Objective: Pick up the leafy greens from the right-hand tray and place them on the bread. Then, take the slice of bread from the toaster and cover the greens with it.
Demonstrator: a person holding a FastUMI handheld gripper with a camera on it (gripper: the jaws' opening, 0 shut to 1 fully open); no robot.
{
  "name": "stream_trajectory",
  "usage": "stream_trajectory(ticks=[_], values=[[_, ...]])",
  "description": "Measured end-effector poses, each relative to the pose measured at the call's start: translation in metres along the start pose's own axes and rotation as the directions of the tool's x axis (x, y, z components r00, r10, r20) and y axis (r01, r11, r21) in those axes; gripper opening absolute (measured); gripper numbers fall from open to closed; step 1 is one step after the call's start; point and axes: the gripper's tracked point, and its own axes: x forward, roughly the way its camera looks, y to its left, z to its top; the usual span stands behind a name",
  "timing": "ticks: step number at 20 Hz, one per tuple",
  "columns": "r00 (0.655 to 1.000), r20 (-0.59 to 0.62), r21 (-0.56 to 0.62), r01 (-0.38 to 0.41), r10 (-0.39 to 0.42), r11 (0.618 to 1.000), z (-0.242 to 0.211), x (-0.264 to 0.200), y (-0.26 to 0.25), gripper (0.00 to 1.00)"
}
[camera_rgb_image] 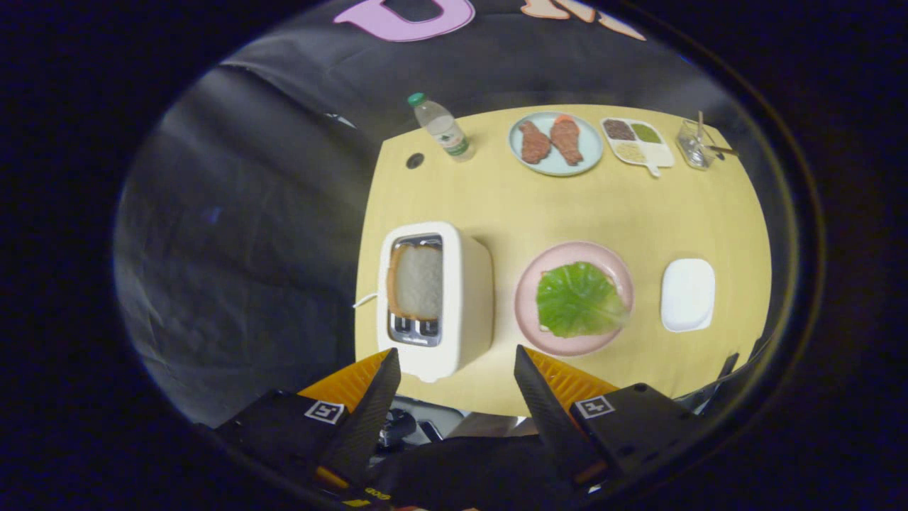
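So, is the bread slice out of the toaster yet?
No, the bread slice sits in the toaster slot, and the open tool is empty just short of it.

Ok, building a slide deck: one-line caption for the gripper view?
Open hand-held gripper held high above white toaster holding bread slice; green lettuce leaf already on pink plate.

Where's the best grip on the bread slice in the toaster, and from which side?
Probably the slice of bread by its exposed top edge, coming from above the toaster. It stands upright in the slot, so only that edge is free; one finger on each flat face. The gripper is open, empty, short of the toaster.
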Motion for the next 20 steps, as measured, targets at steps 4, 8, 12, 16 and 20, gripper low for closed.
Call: stream_trajectory(ticks=[4, 8, 12, 16, 20], values=[[1.0, 0.006, -0.032, 0.013, -0.013, 0.999, 0.028, 0.033, 0.036, 1.0], [0.998, -0.034, -0.036, 0.05, -0.051, 0.998, 0.035, 0.07, 0.049, 0.99], [0.994, -0.068, -0.065, 0.075, -0.08, 0.995, 0.032, 0.102, 0.055, 0.91], [0.986, -0.109, -0.131, 0.111, -0.126, 0.985, 0.017, 0.115, 0.046, 0.64], [0.981, -0.135, -0.146, 0.117, -0.136, 0.982, 0.009, 0.121, 0.034, 0.38]])
